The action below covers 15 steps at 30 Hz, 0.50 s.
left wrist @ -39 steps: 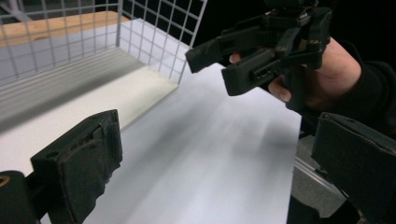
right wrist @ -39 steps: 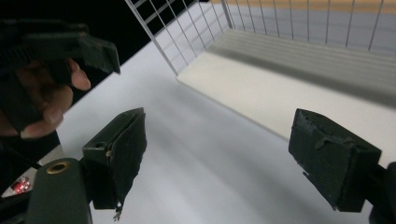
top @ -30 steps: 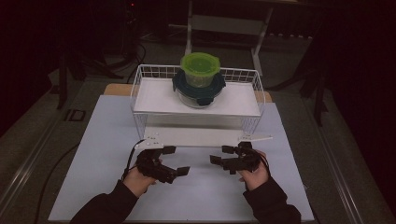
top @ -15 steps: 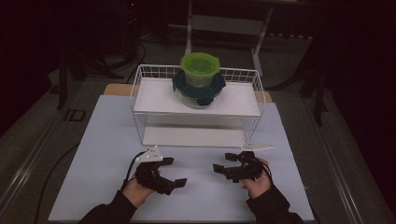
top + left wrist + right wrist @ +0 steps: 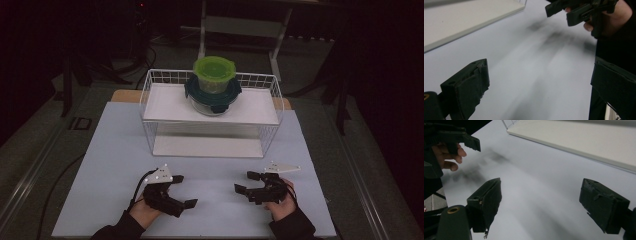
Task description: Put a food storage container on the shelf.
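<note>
**Two open claws wait at the table's near edge, food tubs stacked out of reach**

A person's left claw (image 5: 181, 191) and right claw (image 5: 246, 182) hover low over the pale table (image 5: 100, 165), facing one another with jaws spread wide and nothing between them. The nearest things, a green-lidded tub (image 5: 214, 74) sitting on top of a dark-lidded glass container (image 5: 212, 97), stand on the upper shelf of a white wire rack (image 5: 150, 107) at the far side, well apart from both claws.

The stack looks to be the weak point. A grip taken on the lower container alone could tip the green tub off it, and a claw coming in level could catch on the rack's raised wire rim. A smooth lid may also slide between hard jaws if pinched near its edge. The two claws point at each other and could collide if both close in together.

No brand, label or readable writing can be made out on the tubs, the rack or the claws.
</note>
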### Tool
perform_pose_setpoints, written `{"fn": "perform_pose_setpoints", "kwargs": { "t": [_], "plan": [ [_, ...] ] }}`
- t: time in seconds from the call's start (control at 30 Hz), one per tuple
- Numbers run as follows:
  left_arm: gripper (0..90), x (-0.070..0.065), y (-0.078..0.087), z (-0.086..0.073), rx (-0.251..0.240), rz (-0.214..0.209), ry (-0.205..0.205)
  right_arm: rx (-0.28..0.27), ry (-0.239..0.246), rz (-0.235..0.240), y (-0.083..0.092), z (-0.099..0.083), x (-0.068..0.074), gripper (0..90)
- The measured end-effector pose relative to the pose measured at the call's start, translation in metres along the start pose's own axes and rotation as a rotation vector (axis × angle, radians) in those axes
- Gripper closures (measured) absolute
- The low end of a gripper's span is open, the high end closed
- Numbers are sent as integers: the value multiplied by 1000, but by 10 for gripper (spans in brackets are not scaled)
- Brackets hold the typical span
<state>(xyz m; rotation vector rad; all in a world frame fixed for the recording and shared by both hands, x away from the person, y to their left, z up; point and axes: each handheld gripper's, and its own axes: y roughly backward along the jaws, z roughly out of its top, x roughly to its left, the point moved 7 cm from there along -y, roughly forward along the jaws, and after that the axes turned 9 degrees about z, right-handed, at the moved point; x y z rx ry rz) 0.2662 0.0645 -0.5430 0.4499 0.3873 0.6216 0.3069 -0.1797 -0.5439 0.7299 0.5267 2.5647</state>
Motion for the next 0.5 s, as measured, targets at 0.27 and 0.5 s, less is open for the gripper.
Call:
{"fn": "perform_pose_setpoints", "kwargs": {
  "t": [0.27, 0.5],
  "plan": [
    [15, 0, 1, -11, 15, 7, -14, 1, -5, -3, 2, -5, -3, 178],
    [15, 0, -1, -11, -2, 6, -23, -3, 5, 7, 2, -5, -2, 178]
  ]
}}
